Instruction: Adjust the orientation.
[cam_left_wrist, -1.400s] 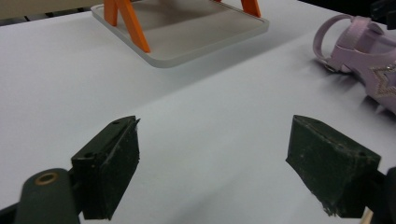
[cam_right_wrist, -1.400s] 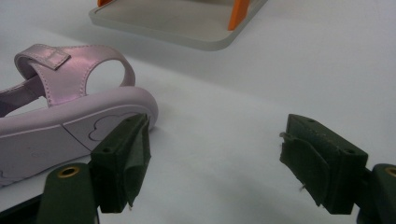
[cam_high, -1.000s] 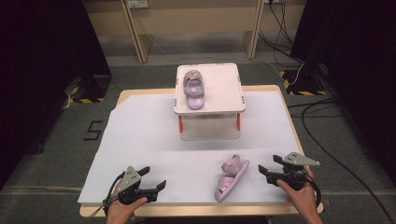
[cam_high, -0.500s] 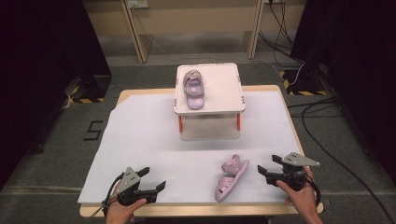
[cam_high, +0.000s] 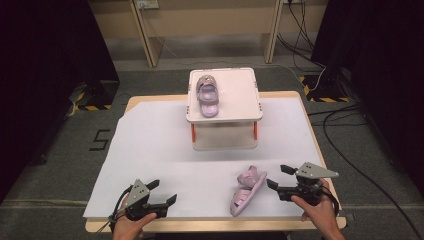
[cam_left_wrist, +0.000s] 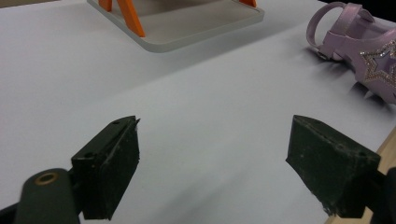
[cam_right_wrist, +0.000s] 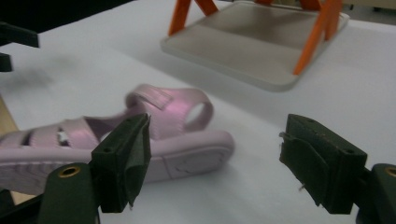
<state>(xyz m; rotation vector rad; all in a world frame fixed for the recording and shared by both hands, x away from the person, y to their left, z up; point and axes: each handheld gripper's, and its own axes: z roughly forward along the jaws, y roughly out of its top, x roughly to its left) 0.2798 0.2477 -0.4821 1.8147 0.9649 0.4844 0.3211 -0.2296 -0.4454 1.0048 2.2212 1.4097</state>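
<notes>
Low over the table, right tongs (cam_high: 280, 176) gaping beside sandal (cam_high: 246, 190), left tongs (cam_high: 163, 191) wide, empty.

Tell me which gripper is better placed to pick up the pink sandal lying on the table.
The right gripper. It sits just beside the pink sandal, jaws open and pointed at it, with the heel close in the right gripper view. The left gripper is open too, but farther away across the white sheet.
</notes>
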